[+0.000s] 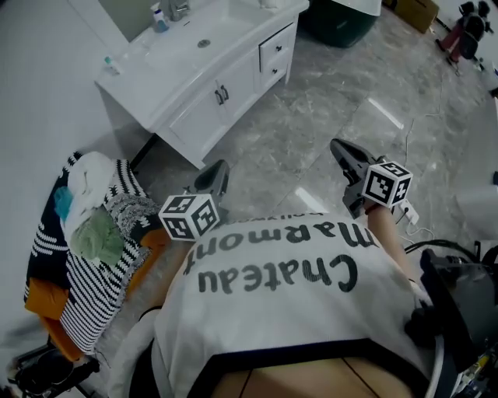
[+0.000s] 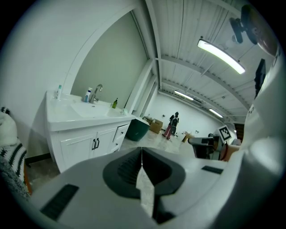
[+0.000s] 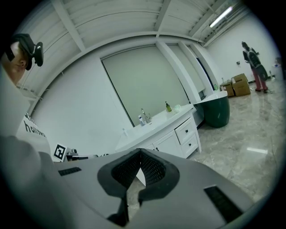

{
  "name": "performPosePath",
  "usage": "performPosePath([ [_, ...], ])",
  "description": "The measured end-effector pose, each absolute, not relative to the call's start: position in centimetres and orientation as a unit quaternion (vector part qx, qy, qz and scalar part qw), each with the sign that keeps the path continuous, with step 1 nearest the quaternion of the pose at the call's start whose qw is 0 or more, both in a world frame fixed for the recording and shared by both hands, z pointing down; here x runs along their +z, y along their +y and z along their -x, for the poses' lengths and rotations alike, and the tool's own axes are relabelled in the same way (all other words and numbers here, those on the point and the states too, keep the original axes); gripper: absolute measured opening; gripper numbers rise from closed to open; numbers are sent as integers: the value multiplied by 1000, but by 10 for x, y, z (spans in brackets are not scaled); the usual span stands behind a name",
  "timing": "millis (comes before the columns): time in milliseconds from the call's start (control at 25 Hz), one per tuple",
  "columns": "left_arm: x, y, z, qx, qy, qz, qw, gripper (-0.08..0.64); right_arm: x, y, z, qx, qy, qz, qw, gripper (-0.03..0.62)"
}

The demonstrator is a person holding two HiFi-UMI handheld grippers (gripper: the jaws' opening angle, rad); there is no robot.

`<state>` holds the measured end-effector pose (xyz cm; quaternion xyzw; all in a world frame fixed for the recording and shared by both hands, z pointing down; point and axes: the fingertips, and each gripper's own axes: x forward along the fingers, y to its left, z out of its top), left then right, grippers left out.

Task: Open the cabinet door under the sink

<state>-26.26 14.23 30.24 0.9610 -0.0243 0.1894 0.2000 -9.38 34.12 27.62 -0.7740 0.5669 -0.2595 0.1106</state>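
The white vanity cabinet point(image 1: 204, 92) stands against the wall at the upper left of the head view, several steps ahead of me. Under its sink point(image 1: 194, 39) are two doors point(image 1: 216, 99) with dark handles point(image 1: 222, 95), both closed, and two drawers point(image 1: 274, 56) to the right. The doors point(image 2: 85, 146) also show in the left gripper view, and in the right gripper view point(image 3: 166, 144). My left gripper point(image 1: 221, 166) and right gripper point(image 1: 336, 144) are held out over the floor, both shut and empty, well short of the cabinet. Their jaws meet in their own views: left gripper point(image 2: 142, 150), right gripper point(image 3: 140, 152).
A pile of striped laundry point(image 1: 93, 233) lies on an orange rack to my left. A dark green tub point(image 1: 342, 19) stands right of the vanity, with cardboard boxes point(image 1: 420, 9) beyond it. Bottles point(image 1: 159, 17) stand by the tap. A person point(image 2: 173, 123) is far off. The floor is grey marble tile point(image 1: 311, 132).
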Motion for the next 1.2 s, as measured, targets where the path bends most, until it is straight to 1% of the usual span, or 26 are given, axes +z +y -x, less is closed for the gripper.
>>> performPosePath([
  [160, 292, 138, 251, 176, -25, -965, 191, 11, 279, 344, 83, -265, 575, 762, 136, 9],
  [360, 282, 126, 249, 136, -53, -969, 201, 10, 304, 350, 77, -283, 573, 756, 146, 9],
  [600, 285, 101, 222, 154, -41, -964, 212, 11, 299, 351, 56, -272, 555, 774, 138, 9],
  [680, 295, 96, 200, 170, -32, -962, 209, 11, 299, 360, 45, -272, 539, 785, 134, 9],
  [760, 300, 95, 169, 183, -11, -964, 191, 11, 300, 373, 31, -275, 517, 800, 128, 9],
  [880, 292, 95, 107, 185, 43, -972, 139, 10, 299, 387, 3, -275, 476, 825, 135, 9],
  [1000, 282, 90, 55, 184, 86, -975, 91, 9, 296, 377, -22, -274, 453, 836, 145, 9],
  [1200, 276, 59, -8, 186, 117, -970, 108, 9, 290, 317, -69, -267, 458, 836, 141, 9],
])
